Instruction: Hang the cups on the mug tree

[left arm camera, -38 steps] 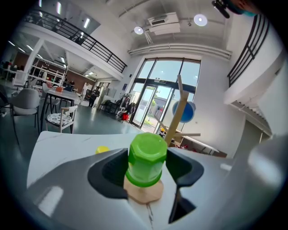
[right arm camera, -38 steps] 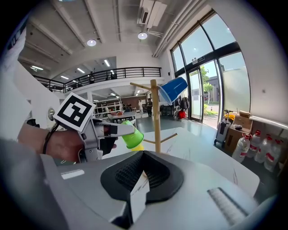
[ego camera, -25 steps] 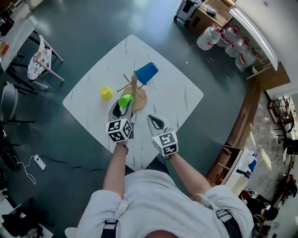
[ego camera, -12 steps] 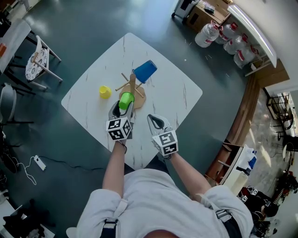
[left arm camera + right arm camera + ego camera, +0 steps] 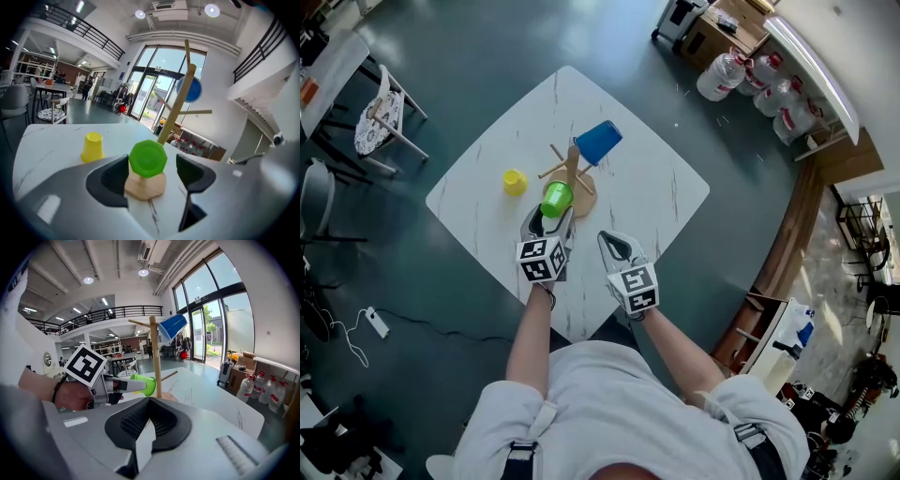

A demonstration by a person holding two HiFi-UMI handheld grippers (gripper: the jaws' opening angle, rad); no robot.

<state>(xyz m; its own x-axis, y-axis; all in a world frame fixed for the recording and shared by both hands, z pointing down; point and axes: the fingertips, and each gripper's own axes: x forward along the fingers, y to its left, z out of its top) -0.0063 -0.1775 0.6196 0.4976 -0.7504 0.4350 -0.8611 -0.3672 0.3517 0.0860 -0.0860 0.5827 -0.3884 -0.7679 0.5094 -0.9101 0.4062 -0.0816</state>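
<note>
Tabletop [image 5: 647, 187]: at the mug tree [image 5: 572, 167], left gripper's [image 5: 548, 220] jaws have just been opening around 1 green cup [image 5: 555, 199]; snagging it could knock it off. Right gripper [image 5: 614, 246] clenched, empty.

Bright daylight through tall windows [image 5: 206, 296], crisp focus, fisheye-warped, dark-vignetted edges.

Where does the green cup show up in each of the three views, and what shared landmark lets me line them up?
Head view: green cup slightly left of centre, against the mug tree.
Left gripper view: lower centre, in front of the tree's base.
Right gripper view: centre, just left of the tree's post.
Shared landmark: the mug tree with the blue cup hanging on it, visible in all three.
</note>
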